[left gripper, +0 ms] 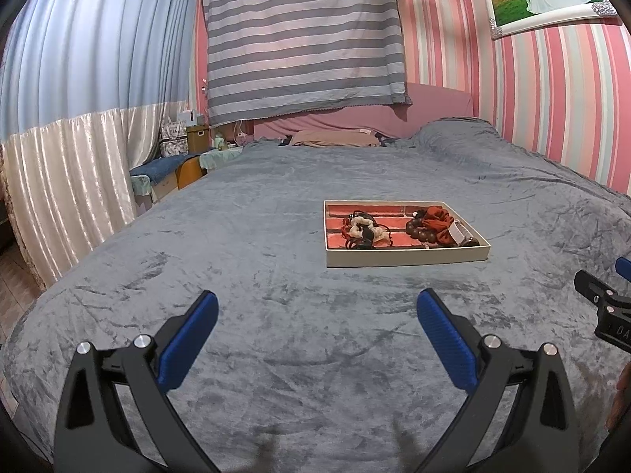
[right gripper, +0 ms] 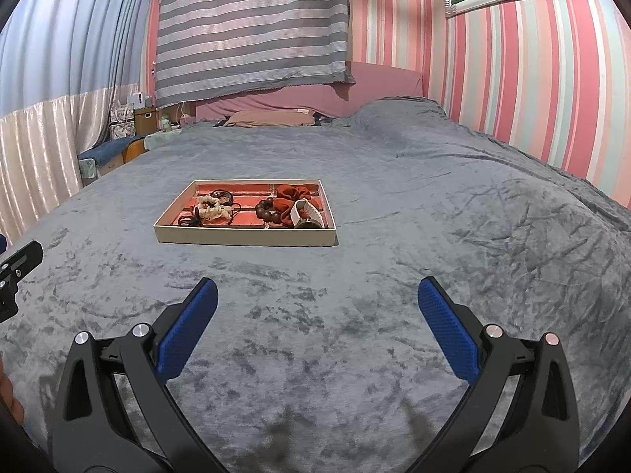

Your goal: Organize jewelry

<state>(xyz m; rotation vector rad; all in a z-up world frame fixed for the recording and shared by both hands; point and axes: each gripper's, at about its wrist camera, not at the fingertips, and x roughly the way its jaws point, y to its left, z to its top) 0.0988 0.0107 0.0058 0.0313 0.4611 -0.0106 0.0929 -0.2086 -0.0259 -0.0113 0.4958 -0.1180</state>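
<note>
Jewelry and hair accessories are shown gathered in a shallow cream-walled tray (right gripper: 244,239) with a red, brick-patterned lining, set on a grey plush bedspread (right gripper: 434,276). On one side of the tray a cream scrunchie (right gripper: 211,208) is tangled with dark hair ties (right gripper: 223,196); on the other side a brown bead bracelet (right gripper: 266,211) lies touching a rust-red scrunchie (right gripper: 290,196), with a white band (right gripper: 305,209) just beside them toward the near corner. Whether the lining is divided into real compartments cannot be told.

No piece lies outside the tray, so the sorting is judged to be nearly finished or not yet begun; which of the two cannot be told. If separation is intended, the tangled cluster is best approached from above and one item lifted at a time, a loop being pinched at its free edge so that neighbouring cords are not dragged along. The light tray may slide on the soft cover and could be steadied at its wall.

The tray is seen ahead of both tools and well apart from them: ahead and to the right of the left gripper (left gripper: 317,317), ahead and to the left of the right gripper (right gripper: 317,305). Both pairs of blue pads are held wide apart and nothing is grasped; each hovers over bare bedspread.
</note>
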